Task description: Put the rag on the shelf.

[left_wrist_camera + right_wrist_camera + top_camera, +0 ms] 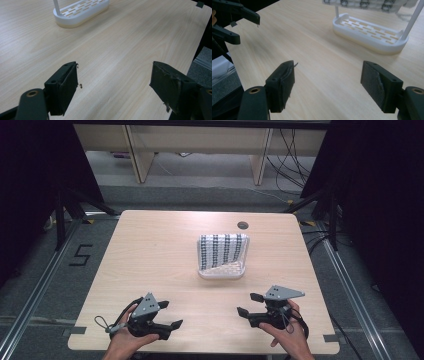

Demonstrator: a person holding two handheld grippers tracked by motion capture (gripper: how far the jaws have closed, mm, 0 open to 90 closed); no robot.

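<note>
At the near edge of the desk (150, 250), in the high view, the person's left hand (124, 344) comes in from the bottom and grips the left tongs (169, 315), which lie low over the wood with their tips turned toward the right and slightly away from the person. The jaws are spread wide with nothing between them; the left gripper view shows the same, two black padded jaws standing well apart over bare wood grain. The right hand (290, 335) enters from the bottom right, wrist angled inward, and holds the right tongs (250, 304) with the tips pointing left toward the desk's middle. These jaws too are spread and hold nothing, and in the right gripper view their frayed pads frame an open strip of desk, with the left tongs visible farther off at the upper left corner. Both tongs are near the front edge and well apart from each other. Farther back, about the centre of the desk and a little right, stands a white slotted rack (222, 271) with a black-and-white patterned cloth (222, 250) draped over its upright posts, clear of both tongs. Beyond it, near the far edge, is a round cable hole (243, 225).
</note>
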